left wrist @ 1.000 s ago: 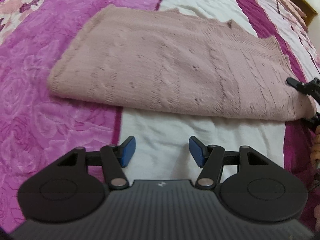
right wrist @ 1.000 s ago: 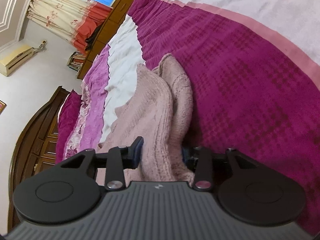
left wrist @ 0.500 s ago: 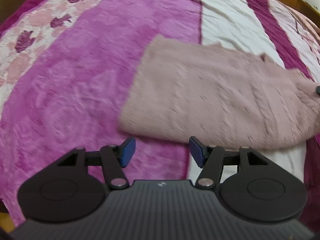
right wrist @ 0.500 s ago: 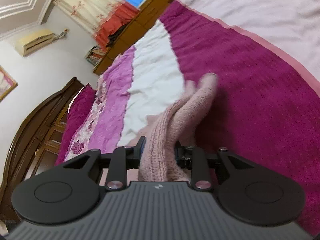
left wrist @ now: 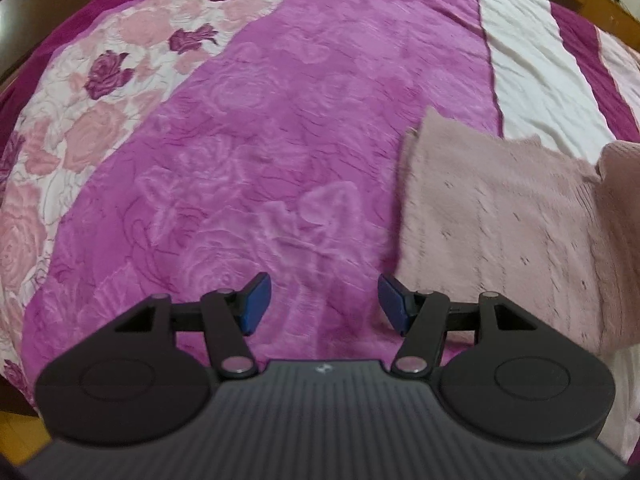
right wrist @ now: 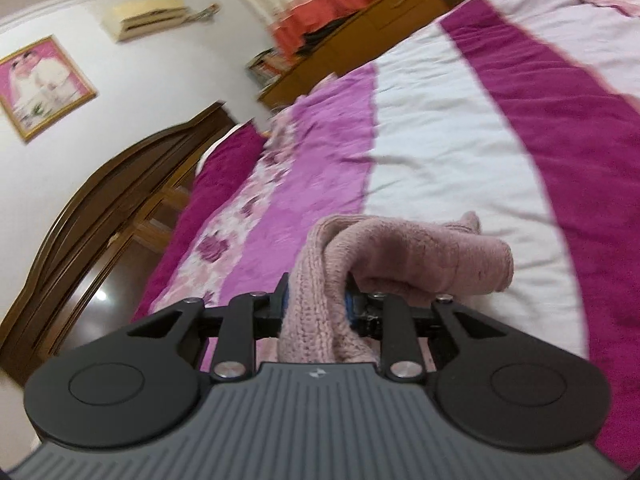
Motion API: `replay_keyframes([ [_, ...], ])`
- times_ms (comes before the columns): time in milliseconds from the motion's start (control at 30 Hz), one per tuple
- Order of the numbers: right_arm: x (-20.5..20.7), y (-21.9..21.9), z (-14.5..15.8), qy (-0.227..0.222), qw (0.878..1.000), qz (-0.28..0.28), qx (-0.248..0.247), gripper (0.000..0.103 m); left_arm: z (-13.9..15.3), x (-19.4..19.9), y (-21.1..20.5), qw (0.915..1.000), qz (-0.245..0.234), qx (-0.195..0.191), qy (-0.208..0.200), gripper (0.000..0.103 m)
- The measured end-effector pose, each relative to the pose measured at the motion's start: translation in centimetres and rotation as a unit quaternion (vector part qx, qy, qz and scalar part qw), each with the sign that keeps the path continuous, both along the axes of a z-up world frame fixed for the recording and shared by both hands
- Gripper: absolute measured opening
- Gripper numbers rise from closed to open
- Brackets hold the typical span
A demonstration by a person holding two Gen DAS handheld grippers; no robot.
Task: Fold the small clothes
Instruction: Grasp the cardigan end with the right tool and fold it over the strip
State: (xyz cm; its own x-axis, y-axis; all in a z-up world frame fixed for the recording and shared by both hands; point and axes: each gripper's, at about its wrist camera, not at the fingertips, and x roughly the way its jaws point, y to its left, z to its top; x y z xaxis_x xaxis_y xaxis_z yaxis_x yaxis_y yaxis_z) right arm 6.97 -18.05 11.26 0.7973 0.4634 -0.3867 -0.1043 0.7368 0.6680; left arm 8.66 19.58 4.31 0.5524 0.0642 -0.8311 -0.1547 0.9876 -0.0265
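A dusty-pink knitted sweater (left wrist: 500, 224) lies on the bed at the right of the left wrist view, its right end raised and folding over. My left gripper (left wrist: 324, 304) is open and empty, over the purple bedspread just left of the sweater's near left corner. My right gripper (right wrist: 316, 304) is shut on a bunched edge of the sweater (right wrist: 400, 256) and holds it lifted above the bed, the knit draping off to the right.
The bedspread (left wrist: 240, 160) has purple, white and magenta stripes with a rose-patterned band at the left. A dark wooden headboard (right wrist: 100, 200) and a wooden cabinet (right wrist: 360, 52) stand beyond the bed. The bed's near left edge shows floor (left wrist: 16, 432).
My left gripper has swung left, so the sweater went from centre view to the right. My right gripper has lifted the sweater edge up and carried it over toward the left.
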Motion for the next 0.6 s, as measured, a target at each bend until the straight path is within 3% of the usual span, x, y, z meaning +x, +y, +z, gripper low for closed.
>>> replay_keyframes([
  [233,2.8,8.5,0.3,0.020,0.998,0.064,-0.019,0.027,0.0,0.1,2.6,0.9998,0.016,-0.008,-0.004,0.061],
  [467,4.6,17.0,-4.0,0.081,0.986,0.122,-0.074,0.027,-0.1,0.6,4.5,0.9995,0.025,-0.013,-0.011,0.061],
  [533,4.8,18.7,-5.8,0.100,0.983,0.129,-0.090,0.028,-0.1,0.8,4.7,0.9994,0.027,-0.015,-0.014,0.061],
  [600,4.6,19.7,-7.0,0.103,0.983,0.129,-0.086,0.041,-0.1,1.0,4.7,0.9993,0.026,-0.021,-0.018,0.061],
])
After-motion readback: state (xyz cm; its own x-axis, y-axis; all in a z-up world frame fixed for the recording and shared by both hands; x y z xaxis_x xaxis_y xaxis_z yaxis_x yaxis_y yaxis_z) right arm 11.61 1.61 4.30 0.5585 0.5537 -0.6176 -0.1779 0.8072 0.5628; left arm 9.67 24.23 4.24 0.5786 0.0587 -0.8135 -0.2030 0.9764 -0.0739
